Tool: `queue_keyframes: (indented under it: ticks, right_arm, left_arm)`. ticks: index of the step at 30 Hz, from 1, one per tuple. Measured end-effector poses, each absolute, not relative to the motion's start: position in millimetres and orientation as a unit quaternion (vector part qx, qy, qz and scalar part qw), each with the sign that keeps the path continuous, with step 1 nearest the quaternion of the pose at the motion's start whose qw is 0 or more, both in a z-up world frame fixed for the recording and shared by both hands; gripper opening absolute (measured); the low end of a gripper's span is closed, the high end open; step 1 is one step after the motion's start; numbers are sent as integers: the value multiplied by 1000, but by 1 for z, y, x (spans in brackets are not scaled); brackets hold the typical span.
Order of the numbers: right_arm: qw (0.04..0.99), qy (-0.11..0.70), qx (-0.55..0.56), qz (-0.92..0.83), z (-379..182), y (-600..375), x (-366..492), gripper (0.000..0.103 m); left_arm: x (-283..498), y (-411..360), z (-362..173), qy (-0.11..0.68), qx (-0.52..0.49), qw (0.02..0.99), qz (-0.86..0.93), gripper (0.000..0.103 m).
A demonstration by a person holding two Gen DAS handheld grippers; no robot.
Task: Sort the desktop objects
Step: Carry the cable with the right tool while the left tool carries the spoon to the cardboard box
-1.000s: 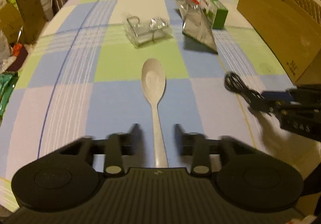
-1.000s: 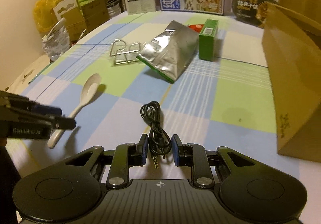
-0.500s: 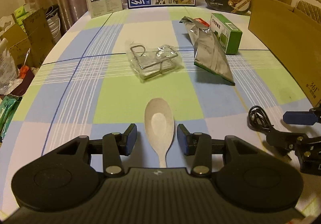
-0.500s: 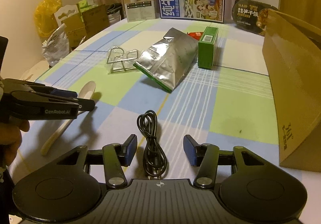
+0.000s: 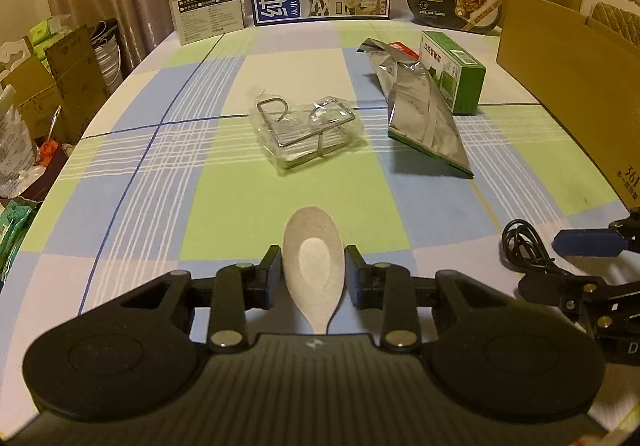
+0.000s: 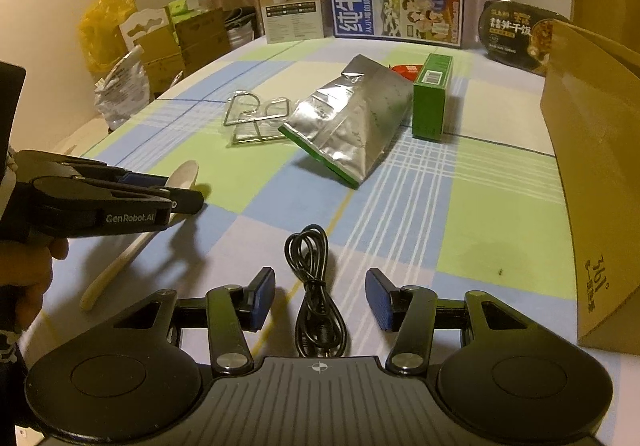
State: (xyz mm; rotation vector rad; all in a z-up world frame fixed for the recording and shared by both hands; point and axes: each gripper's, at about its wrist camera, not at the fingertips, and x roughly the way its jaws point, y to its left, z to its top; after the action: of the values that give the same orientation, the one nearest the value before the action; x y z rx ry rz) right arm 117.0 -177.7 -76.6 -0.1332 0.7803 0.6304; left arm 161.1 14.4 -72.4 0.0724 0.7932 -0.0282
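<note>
One spoon (image 5: 313,270) bracketed by left gripper (image 5: 313,274), jaws apart (bowl nearly touching pads); one coiled cable (image 6: 316,286) between wide-open right gripper (image 6: 320,304); one foil bag (image 6: 352,126); one green box (image 6: 431,102).

both wrist views sit low over the table (image 5: 168,182), facing its far end; each sees the other's gripper.

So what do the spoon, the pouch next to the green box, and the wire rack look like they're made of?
Spoon: probably matte plastic or a fibre composite; cream, faintly speckled, no shine.
Pouch: metallised foil laminate, judging by its creased, mirror-like silver faces and green bottom edge.
Wire rack: thin bent metal wire, shiny like chrome or steel, apparently wrapped in clear plastic film that glints.
</note>
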Motion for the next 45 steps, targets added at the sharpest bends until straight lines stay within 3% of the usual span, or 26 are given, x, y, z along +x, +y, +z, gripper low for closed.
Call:
queue_keyframes:
  ticks: [6,11,15,16,20,28,45]
  right_arm:
    - [873,372,-73,308,-77,-174,115,46]
    - [874,366,-83,308,-78,-166,122,33]
    - [872,363,-103,311,-79,-161,125,30]
    - [871,365,-102,311,-79,-160,126,21]
    - [870,373,-93,310,-76,-162,129,11]
    - [878,359,-81,306,-60,-166,121,4]
    - [902,326,-60,276,-17,-191,96,4]
  left_arm:
    - [154,16,-68,395,28,918,-23,27]
    - [146,14,-63,396,26,917,-30,27]
    - [144,12,-61,397,27,917,-34,27]
    - [143,12,-60,396,27,917,-35,27]
    - [144,9,-59,397,32,917,-40,27]
    - [135,-1,-50,391,37,918,-53,27]
    - [108,-20,-13,366,41,927,-68,27]
